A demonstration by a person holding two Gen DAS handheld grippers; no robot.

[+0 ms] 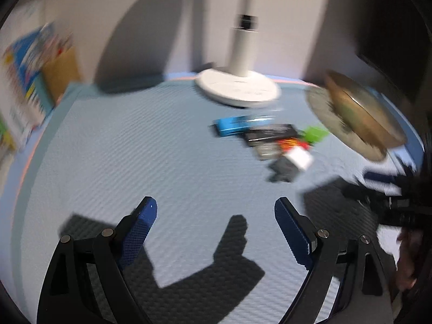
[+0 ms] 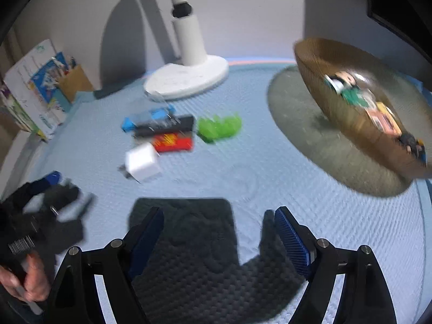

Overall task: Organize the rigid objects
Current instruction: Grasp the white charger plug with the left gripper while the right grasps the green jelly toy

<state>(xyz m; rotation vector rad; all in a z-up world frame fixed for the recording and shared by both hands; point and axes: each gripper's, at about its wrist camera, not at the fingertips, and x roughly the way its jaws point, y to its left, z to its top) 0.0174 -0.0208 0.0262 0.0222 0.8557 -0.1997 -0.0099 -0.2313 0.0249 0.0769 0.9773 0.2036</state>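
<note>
Blue padded desk was seen from the left wrist, with left gripper jaws spread, empty, small objects heaped ahead. From the right wrist, right gripper jaws were spread, empty; a woven basket was seen holding items at right.

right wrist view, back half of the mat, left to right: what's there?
Books and pencil holder → white charger cube → lamp base → green object → round grey mat → brown bowl.
</note>
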